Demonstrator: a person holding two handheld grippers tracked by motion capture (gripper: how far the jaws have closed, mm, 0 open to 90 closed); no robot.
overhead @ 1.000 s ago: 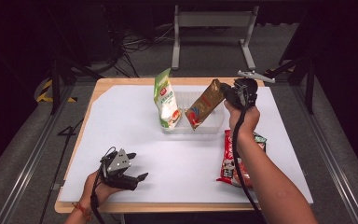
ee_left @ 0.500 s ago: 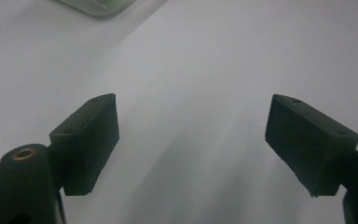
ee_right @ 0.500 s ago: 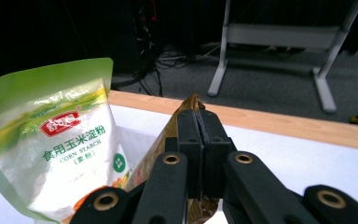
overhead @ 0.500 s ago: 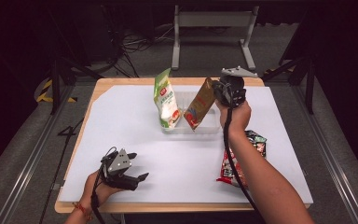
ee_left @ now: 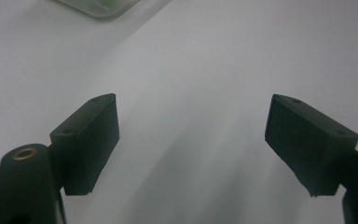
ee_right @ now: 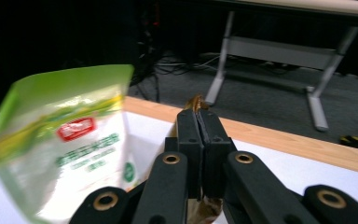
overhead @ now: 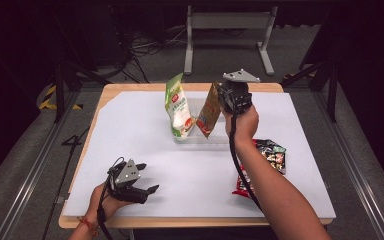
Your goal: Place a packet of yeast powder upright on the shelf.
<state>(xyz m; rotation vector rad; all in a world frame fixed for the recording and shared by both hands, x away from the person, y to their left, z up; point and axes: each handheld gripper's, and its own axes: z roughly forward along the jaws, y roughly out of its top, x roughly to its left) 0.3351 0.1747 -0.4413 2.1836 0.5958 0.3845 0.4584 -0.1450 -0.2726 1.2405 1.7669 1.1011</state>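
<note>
Edges: we see the left gripper (overhead: 147, 190) resting at the table's (overhead: 130, 125) near left corner, jaws spread wide, nothing between them; bare white sheet all around it.
Right gripper (overhead: 219, 97): jaws pinched tight on the brown pouch's (overhead: 209, 111) top edge, over the clear tray (overhead: 215, 142) toward the far edge.
Count: three bags: green-white pouch (overhead: 179, 107) upright in the tray, brown pouch, red-black packet (overhead: 265, 165) flat near the right edge.
View difference: right gripper view shows the green-white pouch (ee_right: 70, 140) just beside the clamped jaws; left gripper view catches a tray corner (ee_left: 107, 7).

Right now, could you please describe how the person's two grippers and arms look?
Both grippers, left gripper and right gripper, are black with blocky jaws, brass-coloured pivot rivets, a grey three-cornered plate on top and a trailing black cable. The forearms are bare of sleeves; an orange-red band circles the left wrist.
</note>
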